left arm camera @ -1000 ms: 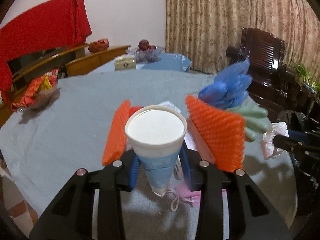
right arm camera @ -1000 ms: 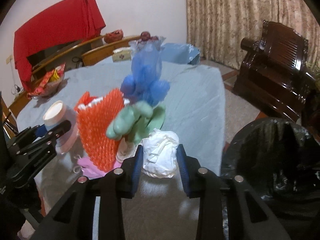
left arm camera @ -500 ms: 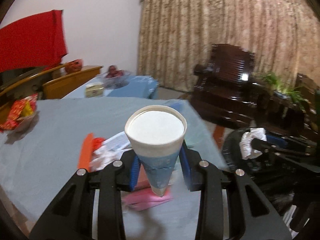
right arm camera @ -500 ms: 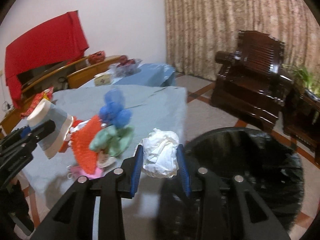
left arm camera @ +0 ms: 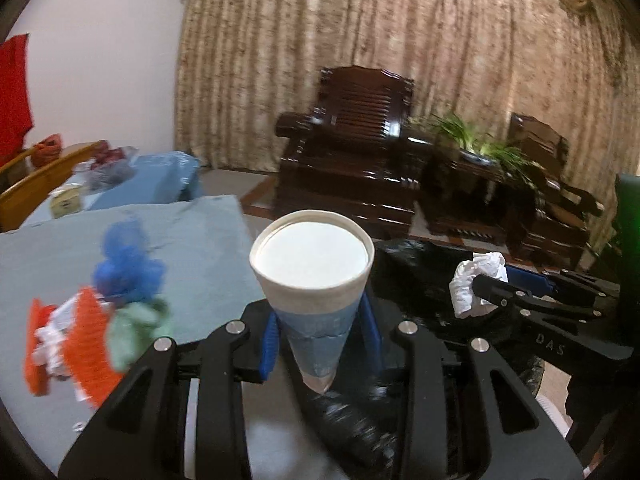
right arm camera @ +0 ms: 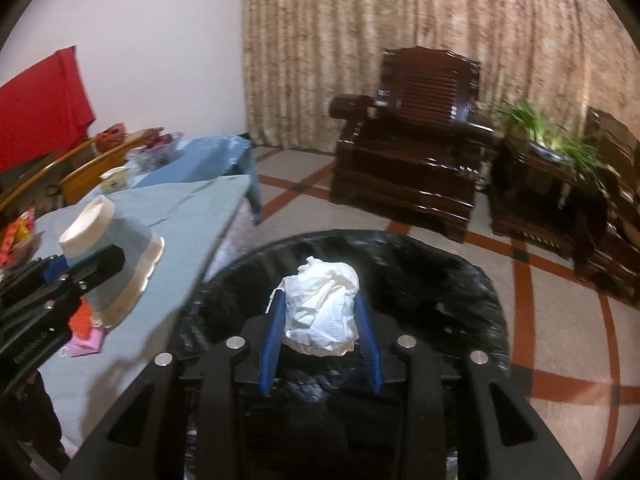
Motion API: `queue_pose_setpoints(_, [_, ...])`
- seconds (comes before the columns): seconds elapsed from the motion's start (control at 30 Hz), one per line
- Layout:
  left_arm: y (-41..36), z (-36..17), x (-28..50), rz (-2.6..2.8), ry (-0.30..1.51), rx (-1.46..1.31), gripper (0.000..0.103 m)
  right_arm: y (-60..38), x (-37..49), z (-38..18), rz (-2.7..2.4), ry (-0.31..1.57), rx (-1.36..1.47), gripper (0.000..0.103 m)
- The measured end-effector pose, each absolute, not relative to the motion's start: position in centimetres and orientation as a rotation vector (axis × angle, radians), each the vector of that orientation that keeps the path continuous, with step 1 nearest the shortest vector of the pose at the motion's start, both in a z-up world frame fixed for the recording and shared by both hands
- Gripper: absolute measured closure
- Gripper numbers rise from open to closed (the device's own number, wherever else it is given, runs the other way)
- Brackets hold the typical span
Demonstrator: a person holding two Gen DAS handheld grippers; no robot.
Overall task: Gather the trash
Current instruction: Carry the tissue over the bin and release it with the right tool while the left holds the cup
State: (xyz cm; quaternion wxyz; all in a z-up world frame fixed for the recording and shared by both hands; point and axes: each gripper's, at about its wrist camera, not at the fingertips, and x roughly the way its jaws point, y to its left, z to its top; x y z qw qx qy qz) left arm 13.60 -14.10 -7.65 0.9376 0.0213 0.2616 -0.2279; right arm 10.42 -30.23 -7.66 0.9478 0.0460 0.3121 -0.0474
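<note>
right gripper (right arm camera: pixel 320 330) clenched on crumpled tissue (right arm camera: pixel 322 312), directly above black bin bag (right arm camera: pixel 460 280) mouth. left gripper (left arm camera: pixel 320 340) clamping paper cup (left arm camera: pixel 316 284), nearer table edge, beside bin bag, not yet over it.

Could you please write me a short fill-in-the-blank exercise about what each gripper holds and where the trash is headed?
1. The left gripper is shut on a paper ____.
2. The right gripper grips a crumpled white ____.
3. The right gripper hangs over a bin lined with a ____ bag.

Missing words: cup; tissue; black
</note>
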Motion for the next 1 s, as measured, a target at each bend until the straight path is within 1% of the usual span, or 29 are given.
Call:
queue_pose_setpoints(0.07, [-15.6,-8.2,14.3,-0.488,0.543,0.044,0.069,-31.3,10.4,-8.1,-0.123,0.642,0.098,0.066])
queue_pose_setpoints(0.2, [-17.7,-9.4,15.5,-0.535,0.575,0.038,0.065,-33.2,10.2,-9.0,-0.176,0.654,0.114,0.057])
queue_pose_setpoints(0.23, [-18.0,-9.6,15.8,-0.544,0.581,0.034,0.056,-33.5,10.0,-9.1,-0.186,0.655,0.116,0.049])
queue_pose_setpoints(0.27, [-17.9,-9.8,16.0,-0.548,0.589,0.030,0.037,-33.8,9.9,-9.2,-0.198,0.654,0.120,0.045])
queue_pose_setpoints(0.3, [-17.8,-9.9,16.1,-0.543,0.594,0.021,0.032,-34.1,9.8,-9.2,-0.207,0.650,0.124,0.039])
queue_pose_setpoints(0.37, [-17.3,-10.1,16.2,-0.538,0.591,0.017,0.031,-34.5,9.8,-9.1,-0.215,0.643,0.127,0.031])
queue_pose_setpoints(0.43, [-16.1,-10.0,15.6,-0.525,0.585,0.022,0.030,-34.6,9.7,-8.9,-0.223,0.630,0.125,0.018])
queue_pose_setpoints(0.47, [-15.5,-9.9,15.5,-0.511,0.577,0.024,0.027,-34.5,9.6,-8.8,-0.222,0.624,0.124,0.016])
queue_pose_setpoints(0.53, [-14.1,-9.3,14.8,-0.481,0.564,0.025,0.021,-34.1,9.4,-8.7,-0.209,0.613,0.120,0.005])
queue_pose_setpoints(0.57, [-13.3,-9.2,14.5,-0.461,0.556,0.027,0.019,-33.8,9.4,-8.6,-0.202,0.605,0.120,0.006])
queue_pose_setpoints(0.73, [-8.7,-7.9,13.7,-0.360,0.531,0.032,0.014,-30.9,10.3,-7.9,-0.127,0.591,0.119,0.006])
queue_pose_setpoints(1.0, [0.4,-6.4,11.8,-0.155,0.508,0.039,0.014,-23.3,12.0,-6.9,0.046,0.569,0.090,0.006])
